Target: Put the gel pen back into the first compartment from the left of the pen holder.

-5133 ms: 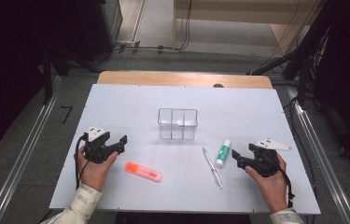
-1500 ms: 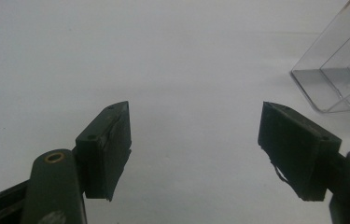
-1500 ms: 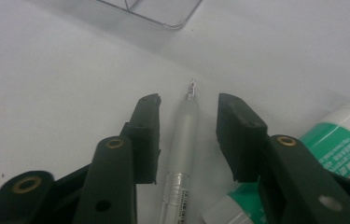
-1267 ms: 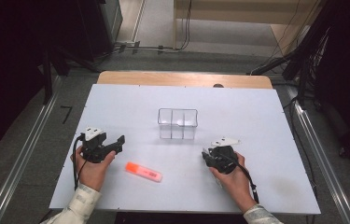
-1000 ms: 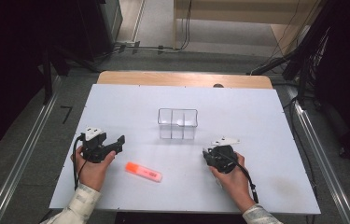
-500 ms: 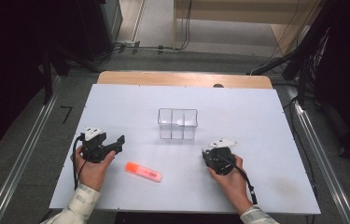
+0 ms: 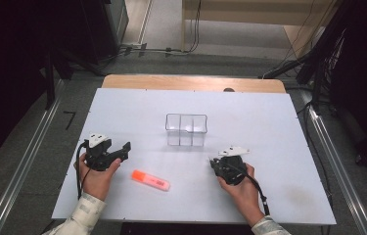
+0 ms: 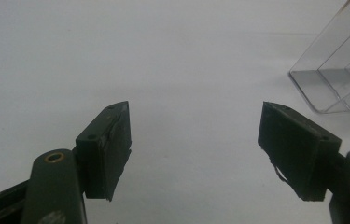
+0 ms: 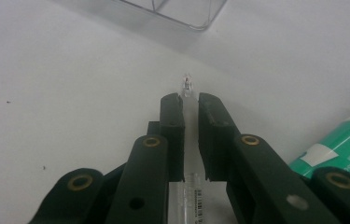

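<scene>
A clear pen point(image 9: 188, 87) lies on the white table point(image 7: 269, 122). My right gripper point(image 9: 190, 100) is shut on its barrel; the jaws have just been closing with the pen between them. From above, this gripper point(image 7: 214, 163) sits low over the table, front right of the clear divided box point(image 7: 186, 129). A green and white tube point(image 9: 338, 144) lies just right of its jaws. An orange highlighter point(image 7: 150, 180) lies near the front, between the hands. My left gripper point(image 7: 124, 151) rests at the left, open, with bare table between its jaws point(image 8: 196, 126).
The clear box's corner point(image 8: 336, 74) appears at the upper right of the left gripper view, and its near wall point(image 9: 177, 11) stands just ahead of the right gripper. A wooden strip point(image 7: 193, 82) runs along the table's far edge.
The right hand came in from the table's right side and now covers the pen and tube. In the last second it drew slightly toward the front edge. The left hand has not moved.
</scene>
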